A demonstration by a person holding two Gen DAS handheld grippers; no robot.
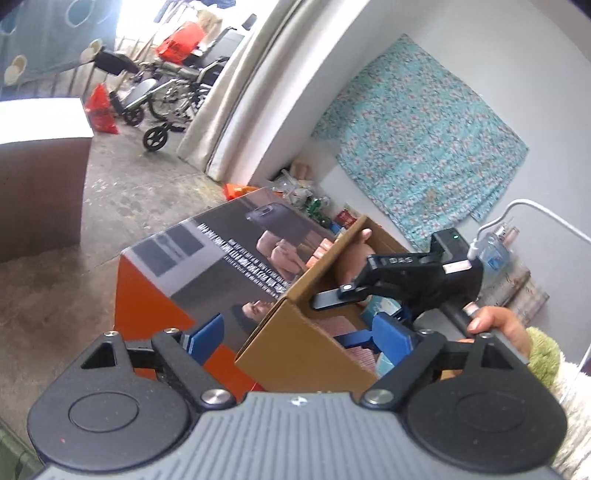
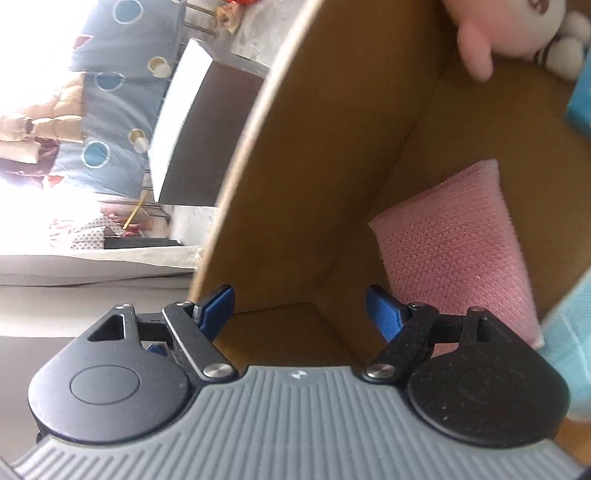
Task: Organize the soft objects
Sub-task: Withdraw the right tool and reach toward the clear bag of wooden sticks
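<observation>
Blue pads up close on the left gripper [image 1: 299,338], jaws wide apart, nothing pinched betw them. It hangs at the near corner of the brown cardboard box [image 1: 291,332], one pad outside the box wall, the other over the opening. No earlier view to compare, so that's just how it stands.

Inside the box from the left cam: pink ribbed cloth [image 1: 341,326] low in the near corner, sthg light blue just beside it, and a pink plush toy [image 1: 352,264] toward the far end. Right gripper [image 1: 354,325] comes in from the right side, reaching down into the box, w/ the person's hand [image 1: 496,326] on its handle and a fuzzy green-and-cream sleeve [image 1: 550,363] behind.

Right cam now: right gripper [image 2: 299,314] jaws also wide, empty, pointing at the inner box corner [image 2: 306,306]. Left pad sits right at the box wall edge, right pad close beside the pink cloth [image 2: 454,251]; can't tell if it touches. Cloth lies on the box floor. Plush toy [image 2: 502,33] up top, pink and white, resting against the far wall. Light blue fabric [image 2: 572,332] at the right edge, partly cut off.

Box sits next to an orange-sided printed carton [image 1: 207,266] on the floor. Wheelchair [image 1: 166,99] well apart in the background, floral teal cloth [image 1: 424,129] on the wall.
</observation>
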